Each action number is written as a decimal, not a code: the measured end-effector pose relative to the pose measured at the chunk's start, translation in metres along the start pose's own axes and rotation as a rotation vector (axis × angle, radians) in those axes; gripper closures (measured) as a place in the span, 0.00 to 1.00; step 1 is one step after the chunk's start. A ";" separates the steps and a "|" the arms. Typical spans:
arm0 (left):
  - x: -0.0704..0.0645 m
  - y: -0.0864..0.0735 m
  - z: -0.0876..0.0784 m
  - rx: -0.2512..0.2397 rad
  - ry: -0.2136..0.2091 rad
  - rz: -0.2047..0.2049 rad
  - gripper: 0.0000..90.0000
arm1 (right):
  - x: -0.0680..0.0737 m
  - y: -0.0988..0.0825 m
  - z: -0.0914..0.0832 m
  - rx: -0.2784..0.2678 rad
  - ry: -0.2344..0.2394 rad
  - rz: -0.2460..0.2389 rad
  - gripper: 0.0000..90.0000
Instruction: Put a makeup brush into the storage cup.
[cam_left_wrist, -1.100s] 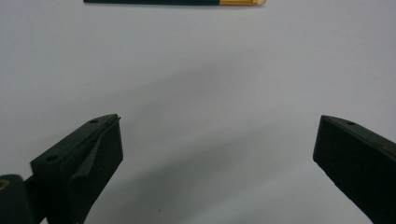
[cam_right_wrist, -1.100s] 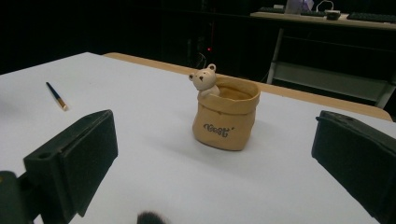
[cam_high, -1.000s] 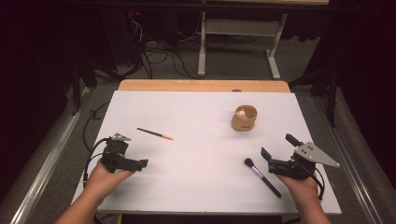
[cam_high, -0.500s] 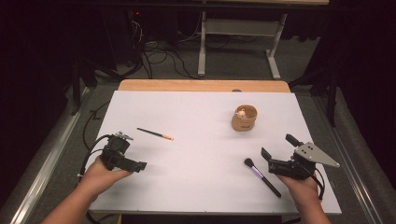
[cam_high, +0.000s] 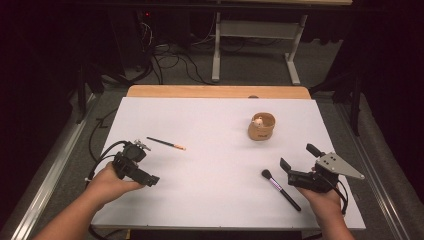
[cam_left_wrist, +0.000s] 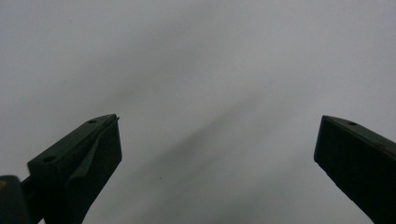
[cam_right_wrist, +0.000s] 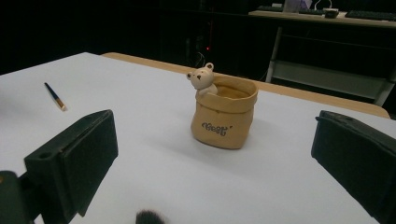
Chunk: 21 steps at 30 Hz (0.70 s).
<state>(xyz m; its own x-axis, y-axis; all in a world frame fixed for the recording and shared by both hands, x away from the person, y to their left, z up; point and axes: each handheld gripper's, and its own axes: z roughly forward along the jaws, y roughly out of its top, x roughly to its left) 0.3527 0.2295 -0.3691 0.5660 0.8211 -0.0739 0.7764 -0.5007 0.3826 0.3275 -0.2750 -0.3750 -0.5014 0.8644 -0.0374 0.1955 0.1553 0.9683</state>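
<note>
Grippers both spread wide, holding nothing: left gripper (cam_high: 134, 165) low over bare white table (cam_high: 210, 130), right gripper (cam_high: 305, 175) just beside makeup brush (cam_high: 280, 187). Bear pot (cam_high: 261, 127) sits well ahead, thin brush (cam_high: 166, 144) near left. Risk, my guess: a flat brush handle could roll or skid out of a shallow pinch.

Left gripper (cam_high: 136, 167): shifted slightly toward the table's (cam_high: 210, 130) left edge and turned, jaws now angled down at the white surface, as seen in the left gripper view.
</note>
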 end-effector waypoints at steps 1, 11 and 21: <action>0.000 0.001 -0.001 0.002 -0.001 0.002 0.01 | 0.000 0.000 0.000 -0.001 -0.001 0.000 0.02; 0.004 0.010 -0.014 0.022 -0.004 0.040 0.01 | 0.000 0.000 0.000 -0.004 -0.001 0.002 0.02; 0.007 0.023 -0.024 0.050 -0.014 0.092 0.01 | 0.000 0.000 0.000 -0.002 0.001 0.002 0.02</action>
<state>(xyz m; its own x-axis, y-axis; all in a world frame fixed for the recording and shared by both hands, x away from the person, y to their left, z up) 0.3678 0.2303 -0.3388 0.6394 0.7671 -0.0531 0.7333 -0.5875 0.3421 0.3272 -0.2748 -0.3750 -0.5018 0.8643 -0.0350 0.1951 0.1525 0.9689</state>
